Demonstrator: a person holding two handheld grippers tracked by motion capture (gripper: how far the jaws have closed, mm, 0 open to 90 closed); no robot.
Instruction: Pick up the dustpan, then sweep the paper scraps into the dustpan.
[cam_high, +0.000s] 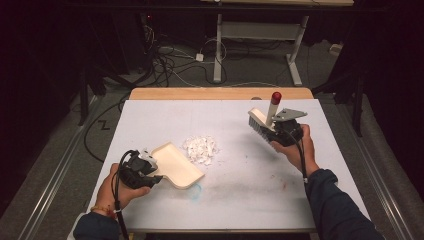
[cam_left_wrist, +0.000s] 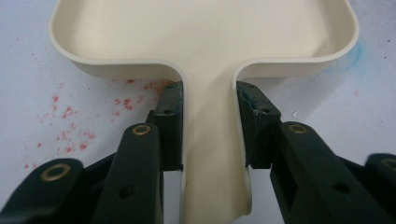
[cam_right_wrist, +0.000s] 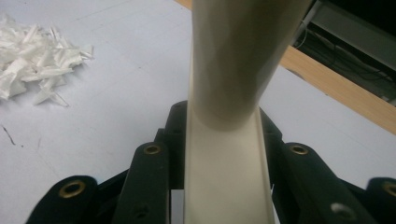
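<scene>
While gripped: left tool (cam_left_wrist: 208, 135) clamps cream plastic dustpan (cam_high: 176, 165) handle.
Right tool (cam_right_wrist: 224, 149): clamps cream brush (cam_high: 263, 121).
Shredded white paper pile (cam_high: 200, 148): two o'clock of dustpan, on grey counter (cam_high: 240, 195).

Brush handle (cam_right_wrist: 229, 140) in tool (cam_right_wrist: 224, 154)

A cream plastic dustpan (cam_high: 177, 165) and a cream hand brush (cam_high: 262, 121) with a red-capped handle – both clamped in black grippers; a heap of white paper shreds (cam_high: 200, 148) on a pale grey-white tabletop (cam_high: 240, 185) – speckled red, smudged blue, with a light wooden edge
</scene>
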